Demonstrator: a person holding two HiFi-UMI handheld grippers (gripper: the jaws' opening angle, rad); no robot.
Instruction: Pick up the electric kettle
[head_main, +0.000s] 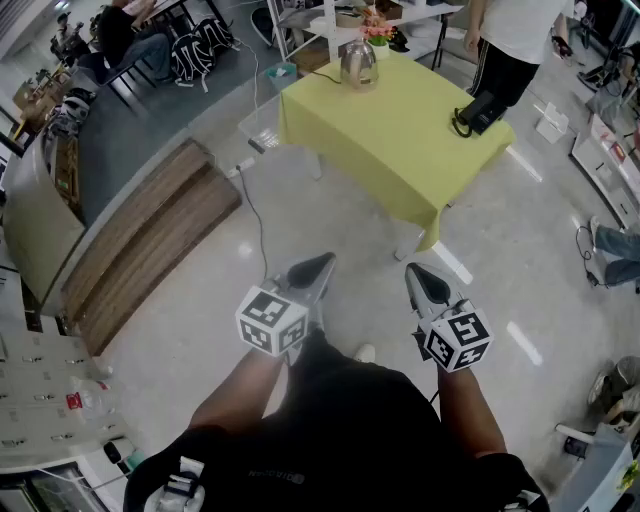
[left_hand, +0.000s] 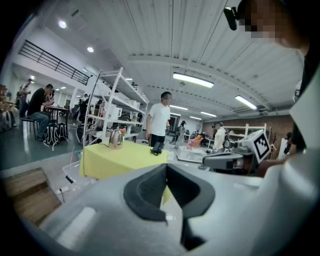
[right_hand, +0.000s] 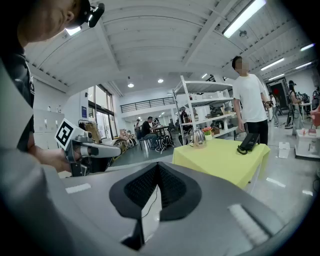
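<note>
While the person stands on the floor well short of the worktop (head_main: 400, 150), the electric kettle (head_main: 358, 65) stands upright on that worktop's yellow cloth. It sits close to the far edge, toward the left of that edge in the head view. Neither claw is in contact with it.

Left claw (head_main: 320, 264): both jaws are brought together, with the dark pads meeting at the tips. Nothing is gripped between them. It points toward the worktop, with open floor between its tips and the near edge. Its marker cube (head_main: 272, 320) sits at the rear.

Right claw (head_main: 420, 274): the jaws are fully closed, pad against pad, and it holds nothing. It is set beside the left claw, equally short of the worktop, and points toward it. Its marker cube (head_main: 458, 338) faces up.

Other items, located from the worktop:
- A black telephone (head_main: 478, 112) lies at the right edge, well apart from the kettle.
- A pot of pink flowers (head_main: 378, 35) stands just beyond the kettle; whether it rests on the cloth cannot be told.
- A bystander (head_main: 510, 40) in a white top stands just past the far right corner.
- A white shelf rack (head_main: 330, 20) stands behind the far edge.
- A wooden platform (head_main: 150, 240) lies on the floor to the left
</note>
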